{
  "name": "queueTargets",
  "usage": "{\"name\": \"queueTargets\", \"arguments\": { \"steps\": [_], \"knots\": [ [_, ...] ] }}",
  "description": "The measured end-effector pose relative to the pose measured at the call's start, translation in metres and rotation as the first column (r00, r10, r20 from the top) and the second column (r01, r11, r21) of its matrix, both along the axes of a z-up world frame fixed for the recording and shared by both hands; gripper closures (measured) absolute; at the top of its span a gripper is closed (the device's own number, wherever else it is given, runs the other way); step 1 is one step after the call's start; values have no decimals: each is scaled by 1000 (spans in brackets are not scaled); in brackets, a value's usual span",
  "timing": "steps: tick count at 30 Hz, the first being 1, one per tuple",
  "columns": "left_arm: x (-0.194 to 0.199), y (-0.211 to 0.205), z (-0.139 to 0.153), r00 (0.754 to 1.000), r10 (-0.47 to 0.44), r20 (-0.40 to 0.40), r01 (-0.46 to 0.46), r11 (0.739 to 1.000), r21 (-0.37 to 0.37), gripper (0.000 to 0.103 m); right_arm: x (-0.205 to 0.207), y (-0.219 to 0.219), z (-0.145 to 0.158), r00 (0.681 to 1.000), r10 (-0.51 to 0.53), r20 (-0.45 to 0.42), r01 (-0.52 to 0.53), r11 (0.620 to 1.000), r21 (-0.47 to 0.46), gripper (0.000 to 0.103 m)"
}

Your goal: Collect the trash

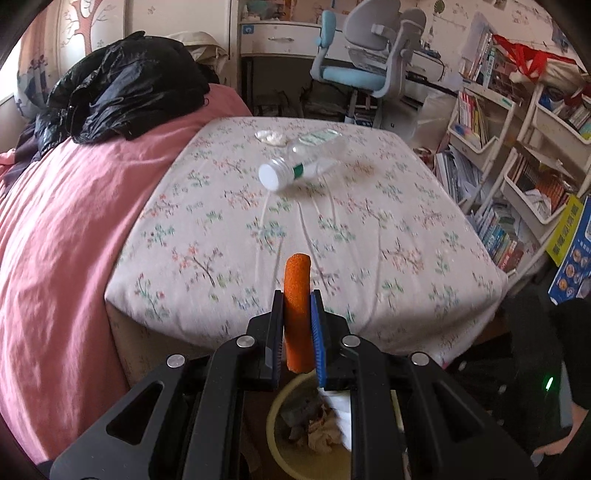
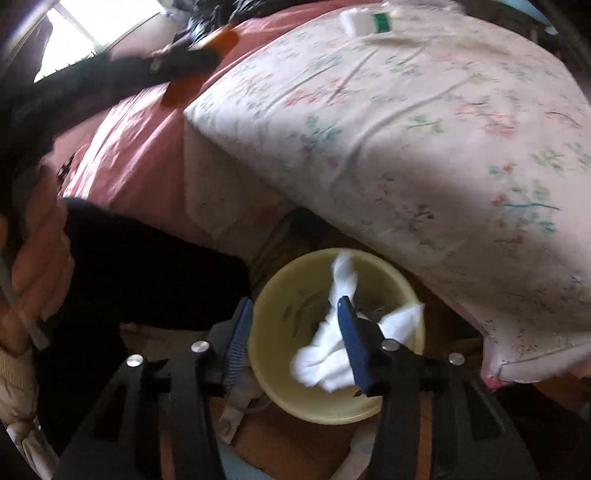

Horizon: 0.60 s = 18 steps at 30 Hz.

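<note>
Your right tongs [image 2: 291,343] stand released over the pale yellow round bin [image 2: 369,406], white crumpled tissue [image 2: 325,362] dropping in, while your clenched, empty left tongs [image 1: 298,295] should next fetch the clear plastic bottle [image 1: 295,166] lying on the floral bed [image 1: 369,240].

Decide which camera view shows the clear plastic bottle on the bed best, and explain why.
The left wrist view: the plastic bottle lies whole on the floral sheet, white cap towards the camera. The right wrist view catches only a blurred part of it at the top edge.
</note>
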<state>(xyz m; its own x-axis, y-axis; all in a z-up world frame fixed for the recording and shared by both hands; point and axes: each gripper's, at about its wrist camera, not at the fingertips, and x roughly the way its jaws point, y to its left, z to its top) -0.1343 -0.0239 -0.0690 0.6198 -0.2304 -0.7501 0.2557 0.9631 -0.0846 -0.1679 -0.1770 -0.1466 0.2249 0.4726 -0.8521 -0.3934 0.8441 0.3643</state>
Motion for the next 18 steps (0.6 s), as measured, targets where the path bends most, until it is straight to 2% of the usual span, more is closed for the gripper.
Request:
{"name": "queueTargets", "arguments": {
  "steps": [5,6,9,12,14,15,16,18],
  "knots": [
    [-16,-11,-11,999,-29,-40,30,999,25,89,2,-21,14,987,-124,99,126,992,-10,43],
    [-21,-15,-15,998,-38,-57,40,999,33,89,2,-26,18,981,-153,121,154,988,-4,39],
    [-31,-23,-30,990,-69,-125,75,996,41,89,2,-41,30,949,-245,196,246,969,20,35],
    [-43,-39,-58,954,-139,-265,161,985,65,88,2,-58,41,905,-337,259,334,941,57,29],
    [-50,-49,-69,939,-163,-303,203,973,107,84,1,-62,43,889,-367,274,361,930,73,29],
    [-52,-53,-70,939,-168,-299,216,967,133,76,2,-63,44,882,-382,277,374,924,82,29],
    [-55,-56,-70,945,-171,-279,222,962,160,62,5,-64,45,877,-389,282,381,921,85,29],
    [-57,-56,-64,958,-163,-237,208,962,179,46,3,-66,48,866,-400,301,391,916,92,28]
  ]
}}
